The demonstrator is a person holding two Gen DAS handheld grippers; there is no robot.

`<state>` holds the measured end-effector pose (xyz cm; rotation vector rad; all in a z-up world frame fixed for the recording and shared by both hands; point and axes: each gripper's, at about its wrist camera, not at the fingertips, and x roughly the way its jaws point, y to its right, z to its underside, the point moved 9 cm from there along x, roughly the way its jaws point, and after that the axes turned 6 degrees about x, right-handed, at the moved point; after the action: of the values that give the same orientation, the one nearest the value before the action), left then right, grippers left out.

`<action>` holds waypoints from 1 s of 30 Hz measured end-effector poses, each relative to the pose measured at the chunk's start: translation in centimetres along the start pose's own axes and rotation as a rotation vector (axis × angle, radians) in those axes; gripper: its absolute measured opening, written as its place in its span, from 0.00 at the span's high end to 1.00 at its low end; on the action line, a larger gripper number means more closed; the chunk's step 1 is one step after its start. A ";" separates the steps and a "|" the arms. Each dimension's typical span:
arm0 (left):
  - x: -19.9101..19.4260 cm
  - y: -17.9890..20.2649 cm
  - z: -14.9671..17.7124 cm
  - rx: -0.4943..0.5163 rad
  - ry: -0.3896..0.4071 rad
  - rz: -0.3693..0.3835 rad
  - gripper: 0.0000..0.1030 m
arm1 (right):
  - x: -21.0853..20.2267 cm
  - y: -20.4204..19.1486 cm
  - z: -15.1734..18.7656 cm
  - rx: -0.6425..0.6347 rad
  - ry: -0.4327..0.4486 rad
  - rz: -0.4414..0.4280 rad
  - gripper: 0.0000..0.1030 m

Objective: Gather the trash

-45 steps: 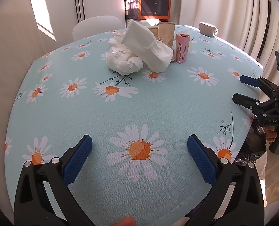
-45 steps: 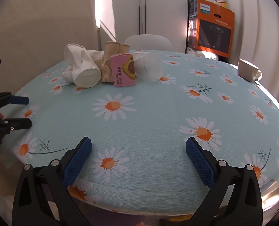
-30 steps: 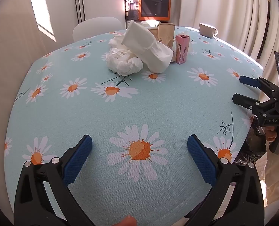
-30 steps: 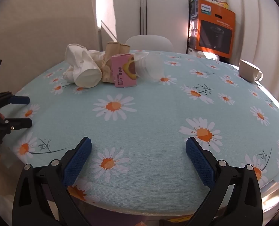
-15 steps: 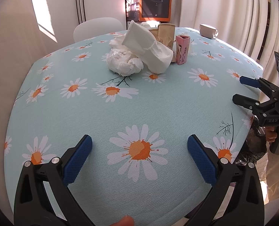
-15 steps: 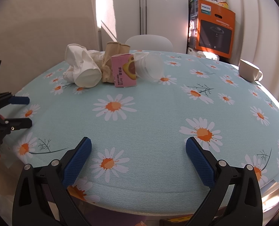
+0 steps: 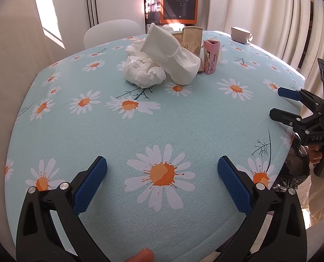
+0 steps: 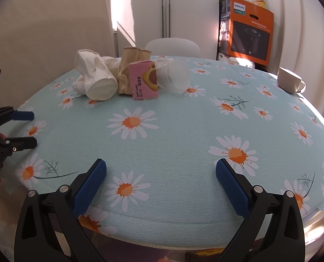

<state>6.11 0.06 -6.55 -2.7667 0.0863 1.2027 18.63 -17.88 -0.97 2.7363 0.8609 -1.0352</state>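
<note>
Left wrist view: your left hand-held gripper is released, jaws wide over the round daisy-print desk. Trash sits at 12 o'clock: crumpled white tissue wad, tipped white paper cup, pink carton.

Right wrist view: your right hand-held gripper is released, empty. Trash pile at 11 o'clock: white paper cup, brown paper bag, pink carton, clear plastic cup touching it.
</note>
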 end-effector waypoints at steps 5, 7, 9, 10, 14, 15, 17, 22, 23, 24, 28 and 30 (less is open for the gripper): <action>0.0 0.0 0.0 -0.006 0.002 -0.007 0.04 | 0.1 -0.1 0.0 -0.003 -0.001 0.000 0.06; 0.0 0.0 0.1 -0.003 0.001 -0.007 0.04 | 0.1 -0.1 0.0 -0.002 -0.005 0.001 0.06; 0.0 -0.1 0.0 -0.003 0.001 -0.006 0.04 | 0.1 -0.1 0.0 -0.003 -0.006 0.001 0.06; 0.0 -0.1 0.0 -0.003 0.000 -0.006 0.04 | 0.1 0.0 0.0 -0.002 -0.005 0.001 0.06; 0.0 -0.1 0.0 -0.002 0.001 -0.006 0.04 | 0.1 0.0 -0.1 0.002 -0.008 0.002 0.06; 0.0 -0.1 0.0 -0.002 0.000 -0.006 0.04 | 0.1 -0.1 -0.1 0.002 -0.007 0.003 0.06; 0.0 -0.1 0.0 -0.002 0.002 -0.006 0.04 | 0.1 -0.1 -0.1 0.002 -0.006 0.003 0.06; 0.1 -0.1 0.0 -0.001 0.000 -0.006 0.04 | 0.0 -0.1 0.0 0.003 -0.006 0.003 0.06; 0.1 -0.1 0.0 -0.001 0.001 -0.006 0.04 | 0.0 0.0 0.0 0.002 -0.006 0.004 0.06; 0.0 -0.1 0.0 -0.002 0.003 -0.006 0.04 | 0.0 0.0 0.0 0.002 -0.006 0.006 0.06; 0.0 -0.1 0.0 -0.005 0.017 -0.009 0.04 | 0.0 0.0 0.0 0.002 -0.008 0.006 0.06; 0.0 0.0 0.1 -0.004 0.020 -0.009 0.04 | 0.1 0.0 0.1 0.002 -0.013 0.007 0.06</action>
<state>6.05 0.11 -6.57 -2.7792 0.0733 1.1748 18.60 -17.83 -1.04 2.7286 0.8485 -1.0521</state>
